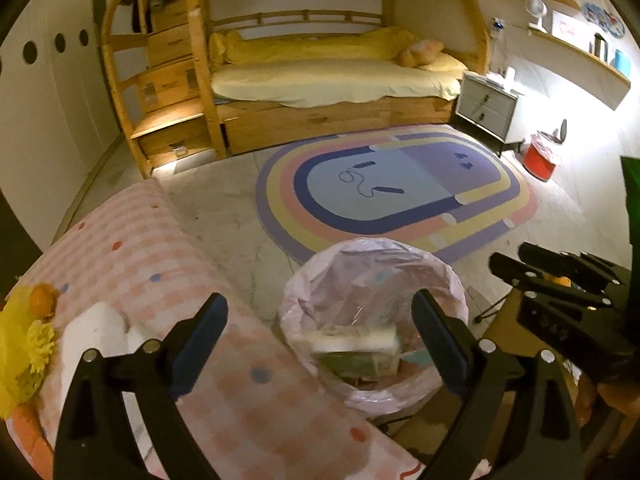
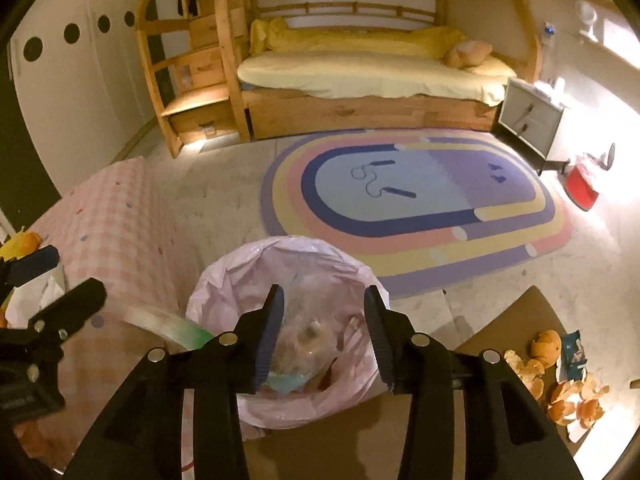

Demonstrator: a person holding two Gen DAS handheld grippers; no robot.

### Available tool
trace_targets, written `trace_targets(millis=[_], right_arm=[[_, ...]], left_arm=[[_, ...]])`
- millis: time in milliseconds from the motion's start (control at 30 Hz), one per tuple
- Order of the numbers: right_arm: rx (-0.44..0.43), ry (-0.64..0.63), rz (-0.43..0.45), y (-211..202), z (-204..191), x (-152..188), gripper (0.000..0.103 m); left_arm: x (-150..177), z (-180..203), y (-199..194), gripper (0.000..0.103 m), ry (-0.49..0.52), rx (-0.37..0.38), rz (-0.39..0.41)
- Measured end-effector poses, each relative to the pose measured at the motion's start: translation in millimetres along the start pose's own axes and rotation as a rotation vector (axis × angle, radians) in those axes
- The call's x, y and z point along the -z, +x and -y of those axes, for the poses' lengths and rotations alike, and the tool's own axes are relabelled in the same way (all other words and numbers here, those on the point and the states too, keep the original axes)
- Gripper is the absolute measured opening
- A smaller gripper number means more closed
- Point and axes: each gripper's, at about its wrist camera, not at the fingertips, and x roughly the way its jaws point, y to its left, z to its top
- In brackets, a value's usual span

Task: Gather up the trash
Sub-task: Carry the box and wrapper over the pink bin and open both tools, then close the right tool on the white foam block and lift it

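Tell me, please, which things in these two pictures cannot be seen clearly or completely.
- Left wrist view: items inside the trash bin are blurred behind clear plastic.
- Right wrist view: the bin's bottom is hidden by the right gripper.
- Right wrist view: orange peels are partly cut off by the lens edge.
- Left wrist view: the yellow object is cut off at the left edge.

No text, label or number can be read in either view. The white sign on the wall shelf, far ahead and right of the left gripper, shows only blurred red marks.
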Motion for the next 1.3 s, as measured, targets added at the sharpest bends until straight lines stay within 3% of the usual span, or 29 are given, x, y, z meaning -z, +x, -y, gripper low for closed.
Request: trace_targets(millis=[267,567,1033,1300], right_arm=[[-0.081,0.028,0.041,-55,-7,9,0.043],[-0.219,-0.049,0.075,-105,-58,25,0.043],[-0.353,-0.253,0.025,-109,-162,45,0.042],[-0.382,-0.311,0.002,-85,-201,37,0.042]], left_arm=[[21,-32,-47,0.09,-0.064,-0.051,0.021],[63,-65,-108,0.091,-0.124,-0.136,0.03],[142,-164,-165,0.091,-0.324,-0.359,0.006],[160,-204,-164,0.091,-0.399,-0.412,-0.026]])
